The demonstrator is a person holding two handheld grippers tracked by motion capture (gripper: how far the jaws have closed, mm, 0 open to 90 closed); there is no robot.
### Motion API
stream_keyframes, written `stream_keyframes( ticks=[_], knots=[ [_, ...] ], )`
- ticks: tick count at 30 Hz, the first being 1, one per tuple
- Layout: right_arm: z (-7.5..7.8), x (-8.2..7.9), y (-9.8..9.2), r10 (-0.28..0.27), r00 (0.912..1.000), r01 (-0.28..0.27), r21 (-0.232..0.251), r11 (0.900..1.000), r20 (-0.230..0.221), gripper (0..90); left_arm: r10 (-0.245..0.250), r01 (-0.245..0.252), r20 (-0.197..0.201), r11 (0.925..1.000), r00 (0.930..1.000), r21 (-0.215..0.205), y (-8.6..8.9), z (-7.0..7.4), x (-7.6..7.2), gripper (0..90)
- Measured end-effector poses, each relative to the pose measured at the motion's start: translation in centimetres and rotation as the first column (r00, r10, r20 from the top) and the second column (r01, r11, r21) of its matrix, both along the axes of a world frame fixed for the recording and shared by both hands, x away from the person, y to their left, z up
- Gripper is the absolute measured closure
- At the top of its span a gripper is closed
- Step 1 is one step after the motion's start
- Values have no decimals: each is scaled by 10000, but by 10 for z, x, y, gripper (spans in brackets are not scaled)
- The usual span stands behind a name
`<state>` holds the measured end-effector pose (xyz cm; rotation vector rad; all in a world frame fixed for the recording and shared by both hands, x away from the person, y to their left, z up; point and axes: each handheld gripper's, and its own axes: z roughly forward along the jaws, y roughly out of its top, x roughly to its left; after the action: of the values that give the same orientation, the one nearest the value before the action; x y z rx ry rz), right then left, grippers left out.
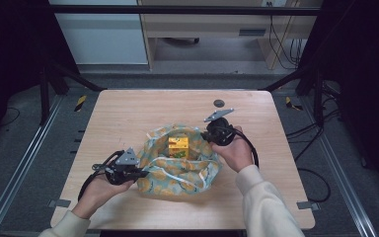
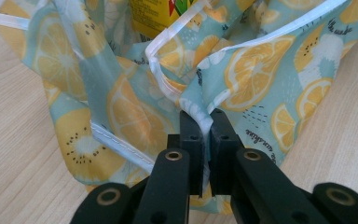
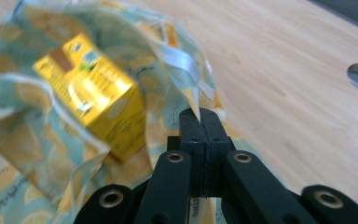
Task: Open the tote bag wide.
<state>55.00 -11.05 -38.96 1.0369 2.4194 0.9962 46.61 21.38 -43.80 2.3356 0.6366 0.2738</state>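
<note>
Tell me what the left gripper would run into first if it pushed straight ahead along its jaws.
The left gripper is already shut on the lemon-print bag rim, so more bag fabric comes first; just beyond it, probably the yellow carton inside, though depth is hard to judge.

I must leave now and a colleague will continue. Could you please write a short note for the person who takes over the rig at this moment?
Left gripper: shut on the rim of the lemon-print bag, near side.
Right gripper: shut on the bag's rim at the far right side.
Things: the bag lies in the middle of the table, mouth held open between the two grippers. A yellow carton sits inside the bag.
Done: carton in the bag, both rims gripped.
Left: probably to close or lift the bag; keep both grips until then.
</note>
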Motion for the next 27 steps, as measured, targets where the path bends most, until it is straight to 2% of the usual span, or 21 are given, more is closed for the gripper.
stream_keyframes(
  ticks=[2, 3, 5, 11, 14, 20, 24, 25, 27],
  knots=[
    [1, 4, 0, -37, 10000, 37, 73, 10000, -12, 900, 1, 0, -54, 9999, 10000, 134, -2, -5, 2, 866],
    [-1, 13, 1, -144, 9998, 145, 88, 9999, -158, 899, 25, -23, -97, 9998, 9999, 172, -3, -8, 2, 866],
    [-3, 16, 2, -233, 9994, 236, 100, 9997, -258, 900, 10, -5, -151, 9995, 9999, 306, -2, -12, 4, 867],
    [-26, 30, 8, -304, 9963, 286, -230, 9993, -802, 897, 120, -106, -349, 9991, 9993, 418, 2, -21, 7, 867],
    [-35, 33, 10, -366, 9945, 342, -260, 9991, -984, 889, 105, -88, -348, 9988, 9993, 482, 2, -23, 6, 867],
    [-41, 34, 6, -535, 9921, 495, -380, 9981, -1133, 851, 47, -22, -348, 9975, 9994, 709, -1, -26, 4, 865],
    [-38, 32, 3, -657, 9932, 635, -256, 9977, -963, 741, 58, -39, -276, 9976, 9996, 698, -2, -25, 3, 855],
    [-34, 29, 1, -778, 9928, 759, -241, 9968, -910, 645, 71, -55, -250, 9978, 9997, 656, -2, -25, 2, 842],
    [-32, 28, 0, -768, 9941, 750, -249, 9969, -767, 617, 70, -58, -180, 9978, 9998, 667, -1, -23, 1, 835]
  ],
)
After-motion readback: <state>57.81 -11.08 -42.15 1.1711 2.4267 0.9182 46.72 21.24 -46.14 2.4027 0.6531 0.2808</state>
